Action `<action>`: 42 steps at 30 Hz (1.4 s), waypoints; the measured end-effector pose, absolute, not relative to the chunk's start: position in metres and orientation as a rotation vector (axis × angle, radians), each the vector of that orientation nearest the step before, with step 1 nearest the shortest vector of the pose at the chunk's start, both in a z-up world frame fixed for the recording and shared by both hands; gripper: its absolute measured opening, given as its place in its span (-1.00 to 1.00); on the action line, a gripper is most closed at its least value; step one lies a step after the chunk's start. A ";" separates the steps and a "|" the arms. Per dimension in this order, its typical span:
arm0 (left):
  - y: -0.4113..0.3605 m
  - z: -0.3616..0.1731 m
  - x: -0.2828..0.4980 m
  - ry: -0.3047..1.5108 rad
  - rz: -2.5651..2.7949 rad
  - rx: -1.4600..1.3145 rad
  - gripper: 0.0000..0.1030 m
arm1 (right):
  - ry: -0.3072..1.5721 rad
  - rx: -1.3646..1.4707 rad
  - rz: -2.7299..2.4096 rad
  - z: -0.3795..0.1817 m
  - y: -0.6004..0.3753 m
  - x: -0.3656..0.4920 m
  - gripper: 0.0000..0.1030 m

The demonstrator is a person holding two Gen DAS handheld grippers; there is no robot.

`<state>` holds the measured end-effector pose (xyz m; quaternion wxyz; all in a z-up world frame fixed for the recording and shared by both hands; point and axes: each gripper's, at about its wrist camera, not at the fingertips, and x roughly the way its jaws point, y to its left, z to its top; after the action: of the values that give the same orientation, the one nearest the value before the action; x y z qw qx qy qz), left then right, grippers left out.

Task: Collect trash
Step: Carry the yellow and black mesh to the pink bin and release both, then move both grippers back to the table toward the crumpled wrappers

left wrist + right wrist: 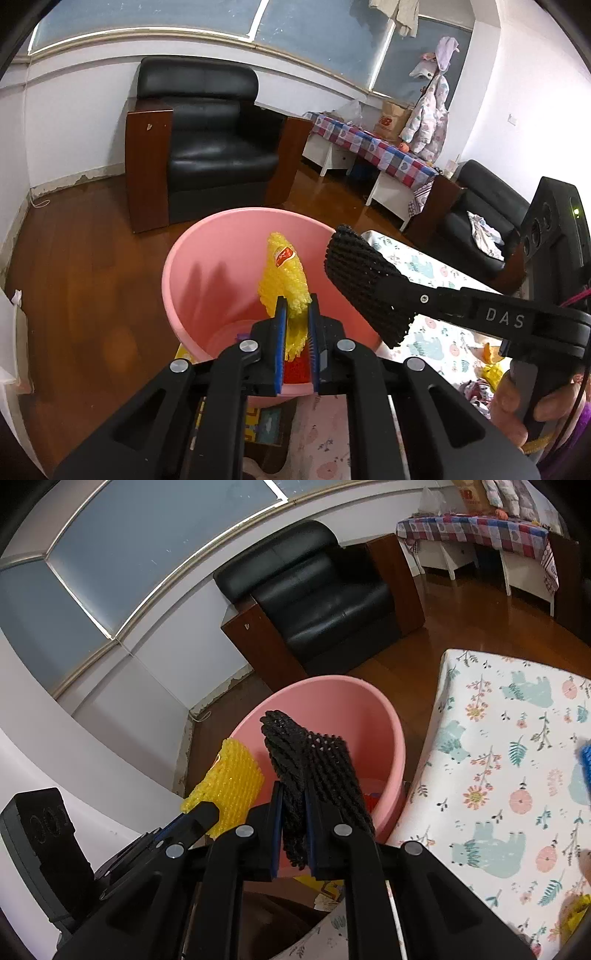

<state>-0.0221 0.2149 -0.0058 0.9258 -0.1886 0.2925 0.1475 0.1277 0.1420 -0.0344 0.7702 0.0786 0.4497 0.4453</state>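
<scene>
Two grippers (two foam nets): left gripper (296, 314), right gripper (294, 805)

Home living room: black leather armchair (207, 147) on wood floor (92, 266), checked-cloth surface (373, 147) by the wall, kid's jacket (428, 118) hanging, floral bear-print cloth (498, 775).

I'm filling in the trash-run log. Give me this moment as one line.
left gripper: shut on yellow foam net | right gripper: shut on black foam net | both over pink bin | not yet dropped
</scene>
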 end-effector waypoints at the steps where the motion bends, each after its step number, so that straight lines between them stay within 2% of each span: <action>1: 0.215 -0.007 -0.021 0.606 0.309 -0.381 -0.77 | 0.977 0.171 0.966 -0.036 0.144 0.128 -0.80; 3: 0.216 -0.008 -0.020 0.612 0.316 -0.369 -0.61 | 0.983 0.172 0.965 -0.039 0.146 0.129 -0.77; 5: 0.215 -0.008 -0.020 0.607 0.314 -0.364 -0.29 | 0.988 0.174 0.961 -0.041 0.148 0.131 -0.61; 7: 0.215 -0.009 -0.021 0.600 0.305 -0.368 -0.20 | 0.984 0.179 0.954 -0.042 0.149 0.132 -0.37; 8: 0.215 -0.009 -0.022 0.598 0.304 -0.362 -0.19 | 0.981 0.182 0.952 -0.042 0.148 0.132 -0.32; 15: 0.217 -0.011 -0.024 0.598 0.302 -0.364 -0.18 | 0.964 0.186 0.957 -0.036 0.139 0.132 -0.26; 20: 0.214 -0.010 -0.024 0.596 0.304 -0.363 -0.18 | 0.944 0.181 0.959 -0.029 0.133 0.130 -0.08; 33: 0.195 0.005 -0.035 0.567 0.269 -0.342 -0.18 | 0.860 0.116 0.969 -0.005 0.110 0.107 -0.06; 42: 0.167 0.009 -0.035 0.583 0.214 -0.341 -0.18 | 0.818 0.057 0.918 0.000 0.060 0.078 -0.06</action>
<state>-0.0347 0.1673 0.0092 0.9379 -0.1668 0.2856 0.1048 0.0777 0.0597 -0.0001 0.8164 0.0268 0.3839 0.4305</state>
